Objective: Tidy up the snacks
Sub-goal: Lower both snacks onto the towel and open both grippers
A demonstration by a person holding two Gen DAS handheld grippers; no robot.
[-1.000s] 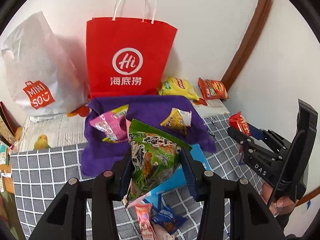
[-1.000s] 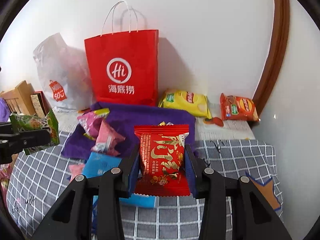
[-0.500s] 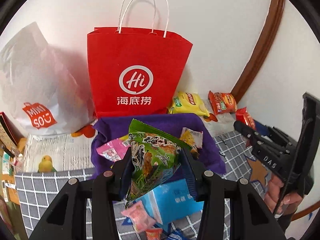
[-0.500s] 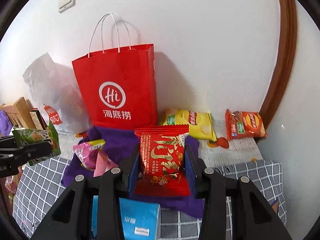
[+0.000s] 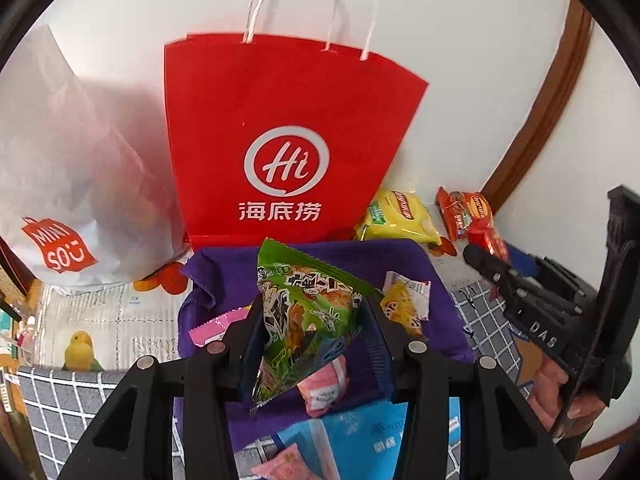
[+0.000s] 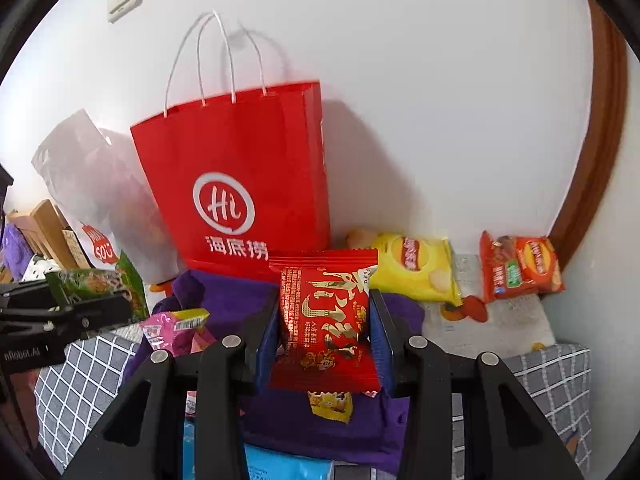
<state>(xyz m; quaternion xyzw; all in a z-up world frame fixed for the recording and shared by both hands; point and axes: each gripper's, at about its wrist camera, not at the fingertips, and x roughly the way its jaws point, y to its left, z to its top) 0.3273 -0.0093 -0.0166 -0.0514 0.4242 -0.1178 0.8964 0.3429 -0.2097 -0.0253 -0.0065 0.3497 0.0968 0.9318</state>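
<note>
My left gripper point(image 5: 316, 332) is shut on a green snack packet point(image 5: 304, 316), held above a purple cloth point(image 5: 224, 280). My right gripper point(image 6: 324, 336) is shut on a red snack packet point(image 6: 324, 312) over the same purple cloth point(image 6: 224, 300). A tall red paper bag point(image 5: 280, 160) stands against the wall just behind the cloth, also seen as the red paper bag point(image 6: 240, 184). Each gripper shows in the other's view: the right gripper point(image 5: 480, 258) at the right, the left gripper point(image 6: 132, 304) at the left. Pink point(image 5: 324, 384) and yellow point(image 5: 404, 300) packets lie on the cloth.
A white plastic bag point(image 5: 60, 168) stands left of the red bag. Yellow point(image 6: 416, 264) and orange point(image 6: 520, 268) chip bags lie by the wall at the right. A blue pack point(image 5: 352, 440) lies on the grey checked cover point(image 5: 60, 408). A brown door frame point(image 6: 596, 160) rises at the right.
Both grippers have moved forward with their packets, toward the red bag and over the purple cloth. The bag looms larger in both views. Neither grip has altered.
</note>
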